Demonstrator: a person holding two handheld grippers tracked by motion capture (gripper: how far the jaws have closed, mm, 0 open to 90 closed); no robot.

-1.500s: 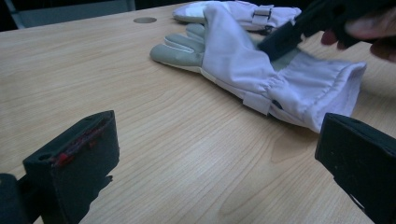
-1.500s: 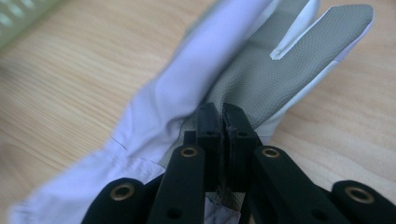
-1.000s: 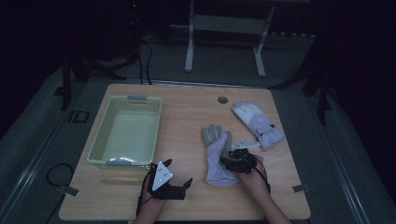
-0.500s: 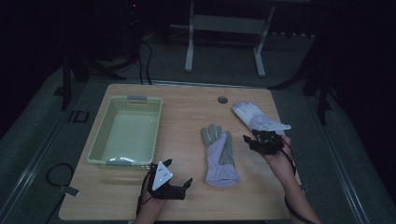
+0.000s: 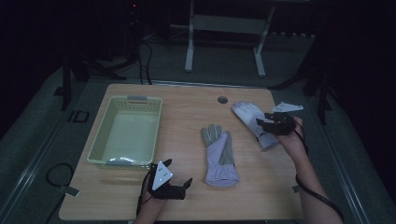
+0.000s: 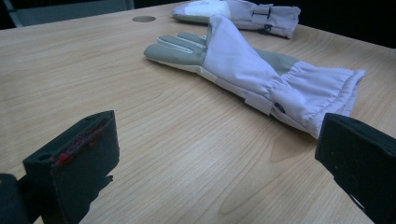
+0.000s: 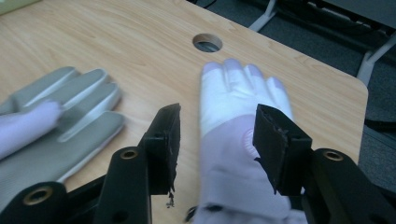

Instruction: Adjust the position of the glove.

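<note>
Right tool (image 7: 217,140), jaws apart, straddles far glove (image 7: 238,140) w/o clamping (high view hides that gap); left tool (image 6: 210,158) spread wide.

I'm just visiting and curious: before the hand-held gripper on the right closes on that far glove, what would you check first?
1. Right hand-held gripper open: ok, jaws apart.
2. Far glove between the jaws: ok, they straddle its palm.
3. Jaws low enough to pinch fabric: cannot tell.
4. Near glove apart from the far one: ok, bare wood between them.
5. Basket free to receive: ok, nothing visible inside.
6. Left hand-held gripper out of the way: ok, open near the table's front edge.
</note>
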